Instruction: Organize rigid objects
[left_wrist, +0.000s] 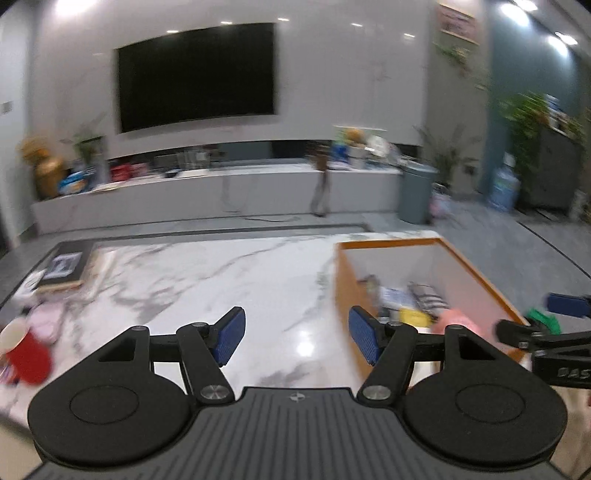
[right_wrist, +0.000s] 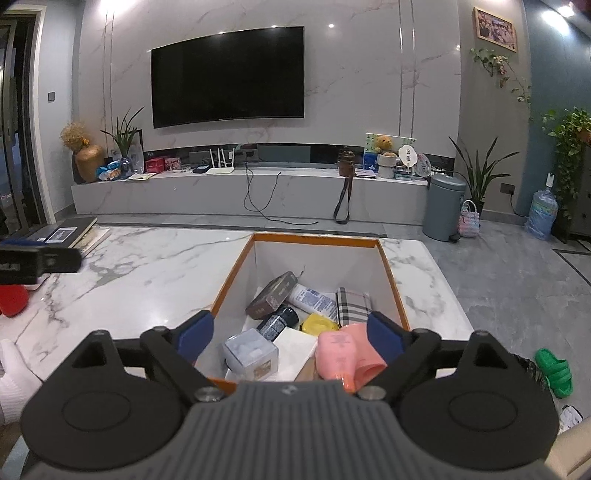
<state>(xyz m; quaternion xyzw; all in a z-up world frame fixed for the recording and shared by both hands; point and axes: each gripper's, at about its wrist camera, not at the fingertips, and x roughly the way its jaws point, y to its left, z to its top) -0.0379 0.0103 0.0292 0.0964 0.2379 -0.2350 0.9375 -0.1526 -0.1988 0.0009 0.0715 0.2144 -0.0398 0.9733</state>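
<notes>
The orange-rimmed white cardboard box (right_wrist: 384, 266) sits on the right of the white marble desk (right_wrist: 147, 273), holding a pink plastic bottle (right_wrist: 338, 354) and other packages. The right tool (right_wrist: 291, 334) hangs over its near edge, jaws spread and empty. The left tool (left_wrist: 295, 334) is open over bare desk to the box's left, also empty.

Bare marble table (right_wrist: 147, 266) lies open leftward; the orange-rimmed box (right_wrist: 317, 238) walls off the right.
</notes>
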